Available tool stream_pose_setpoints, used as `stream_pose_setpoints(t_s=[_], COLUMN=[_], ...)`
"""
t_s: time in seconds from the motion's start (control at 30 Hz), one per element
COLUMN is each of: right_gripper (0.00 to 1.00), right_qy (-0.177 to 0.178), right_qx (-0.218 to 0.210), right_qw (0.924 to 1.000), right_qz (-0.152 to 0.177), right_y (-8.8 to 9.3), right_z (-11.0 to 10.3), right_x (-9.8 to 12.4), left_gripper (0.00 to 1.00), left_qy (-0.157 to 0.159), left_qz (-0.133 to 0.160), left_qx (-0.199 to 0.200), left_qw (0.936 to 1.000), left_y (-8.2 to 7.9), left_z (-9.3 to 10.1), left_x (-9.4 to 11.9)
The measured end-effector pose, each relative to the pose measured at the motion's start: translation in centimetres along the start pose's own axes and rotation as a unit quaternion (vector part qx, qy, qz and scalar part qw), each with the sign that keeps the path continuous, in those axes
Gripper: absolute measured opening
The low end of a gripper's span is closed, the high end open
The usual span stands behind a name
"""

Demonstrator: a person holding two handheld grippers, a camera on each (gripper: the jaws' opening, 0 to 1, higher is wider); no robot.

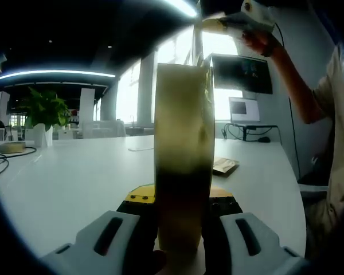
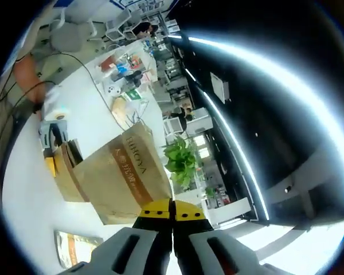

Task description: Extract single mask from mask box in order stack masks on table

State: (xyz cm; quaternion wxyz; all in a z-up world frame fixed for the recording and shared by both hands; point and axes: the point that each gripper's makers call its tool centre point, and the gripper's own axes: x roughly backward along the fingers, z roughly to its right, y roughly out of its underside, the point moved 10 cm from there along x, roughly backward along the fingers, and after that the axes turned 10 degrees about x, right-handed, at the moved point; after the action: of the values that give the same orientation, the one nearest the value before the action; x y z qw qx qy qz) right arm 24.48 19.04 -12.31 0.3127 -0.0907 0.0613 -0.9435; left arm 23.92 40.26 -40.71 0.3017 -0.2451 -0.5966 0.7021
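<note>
My left gripper is shut on the mask box, a tall tan carton held upright above the white table and seen edge-on. A thin flap or mask edge sticks up at the carton's top right corner. High above it, a person's hand holds my right gripper. In the right gripper view the jaws of the right gripper are pressed together, and I see nothing between them. Below them is the brown printed mask box, with the left gripper clamped on its far end.
A flat brown packet lies on the table beside the box. A potted plant and a cable are at the far left. A person's arm and body stand at the right, before a wall monitor.
</note>
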Motion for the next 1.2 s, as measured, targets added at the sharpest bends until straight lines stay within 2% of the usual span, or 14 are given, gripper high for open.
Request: stream_pose_setpoints(t_s=[0.2, 0.5, 0.87, 1.2], right_gripper=[0.0, 0.0, 0.0, 0.0], right_qy=[-0.003, 0.001, -0.018, -0.035], right_qx=[-0.003, -0.012, -0.025, -0.04], right_qw=[1.0, 0.9994, 0.9976, 0.9929], right_qz=[-0.005, -0.033, -0.062, -0.106], right_y=[0.5, 2.4, 4.3, 7.5], right_z=[-0.5, -0.7, -1.9, -3.5], right_x=[0.1, 0.4, 0.4, -0.4], left_gripper=[0.19, 0.19, 0.19, 0.19], left_qy=[0.0, 0.0, 0.0, 0.0], left_qz=[0.0, 0.0, 0.0, 0.0], left_qx=[0.0, 0.0, 0.0, 0.0], left_qw=[1.0, 1.0, 1.0, 1.0], left_y=[0.0, 0.0, 0.0, 0.0], left_z=[0.0, -0.1, 0.0, 0.0], left_x=[0.0, -0.1, 0.0, 0.0])
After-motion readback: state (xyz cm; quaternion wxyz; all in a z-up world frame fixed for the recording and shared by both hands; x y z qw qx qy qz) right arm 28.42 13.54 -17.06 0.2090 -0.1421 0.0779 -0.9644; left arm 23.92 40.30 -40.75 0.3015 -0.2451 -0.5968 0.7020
